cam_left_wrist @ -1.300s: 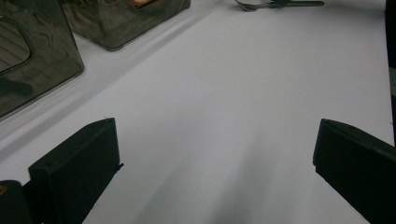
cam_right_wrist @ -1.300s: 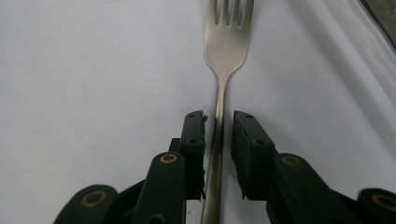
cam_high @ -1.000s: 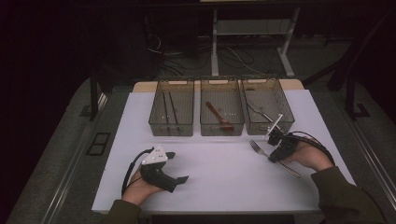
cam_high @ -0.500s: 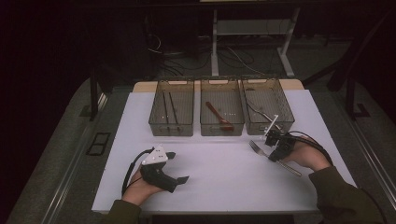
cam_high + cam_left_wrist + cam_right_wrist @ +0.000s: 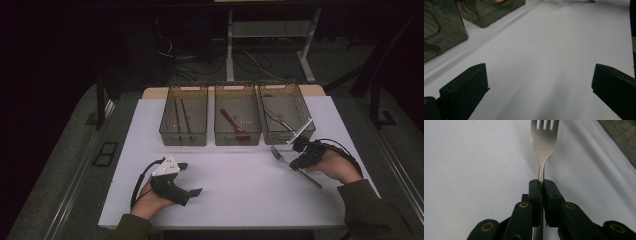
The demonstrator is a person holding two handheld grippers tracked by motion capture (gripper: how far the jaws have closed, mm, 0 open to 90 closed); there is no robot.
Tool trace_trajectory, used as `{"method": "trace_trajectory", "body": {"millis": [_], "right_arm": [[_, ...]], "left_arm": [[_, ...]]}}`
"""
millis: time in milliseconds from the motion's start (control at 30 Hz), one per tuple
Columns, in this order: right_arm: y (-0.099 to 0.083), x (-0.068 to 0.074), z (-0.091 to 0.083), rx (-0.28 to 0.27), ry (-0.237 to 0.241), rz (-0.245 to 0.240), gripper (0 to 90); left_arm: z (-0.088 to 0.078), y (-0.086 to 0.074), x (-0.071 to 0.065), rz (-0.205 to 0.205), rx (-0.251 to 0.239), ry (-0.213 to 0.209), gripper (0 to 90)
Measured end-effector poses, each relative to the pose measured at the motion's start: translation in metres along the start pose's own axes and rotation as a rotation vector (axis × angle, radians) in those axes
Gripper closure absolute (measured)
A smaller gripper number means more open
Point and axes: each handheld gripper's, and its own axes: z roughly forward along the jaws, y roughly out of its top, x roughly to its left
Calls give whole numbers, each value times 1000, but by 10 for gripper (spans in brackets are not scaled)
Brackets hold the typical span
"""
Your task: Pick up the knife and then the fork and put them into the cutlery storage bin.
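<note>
Fork (image 5: 543, 147) neck is pinched between the right gripper's (image 5: 541, 185) fingers.

Dim room, brightly lit white table (image 5: 240, 185) (soft shadows), dark surroundings, slightly blurred close-ups

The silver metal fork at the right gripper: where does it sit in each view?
High view: silver metal fork at right of centre, on the white tabletop, its handle clamped in the right gripper.
Right gripper view: top centre, tines up, neck between the fingers.
Left gripper view: not identifiable.
Shared landmark: the white tabletop.
</note>
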Motion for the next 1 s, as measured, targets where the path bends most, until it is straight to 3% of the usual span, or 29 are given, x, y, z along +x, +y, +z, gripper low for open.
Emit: {"method": "trace_trajectory", "body": {"millis": [267,600,733,1000], "right_arm": [[-5,-8,-15,-125,15,33,839],[-10,-12,-25,-215,35,79,841],[-12,-14,-29,-243,32,96,841],[-17,-21,-40,-350,10,149,841]], "left_arm": [[2,2,2,-10,-15,1,0],[1,1,1,-11,-6,9,0],[0,1,1,-10,-5,9,0],[0,1,1,-10,-6,9,0]]}}
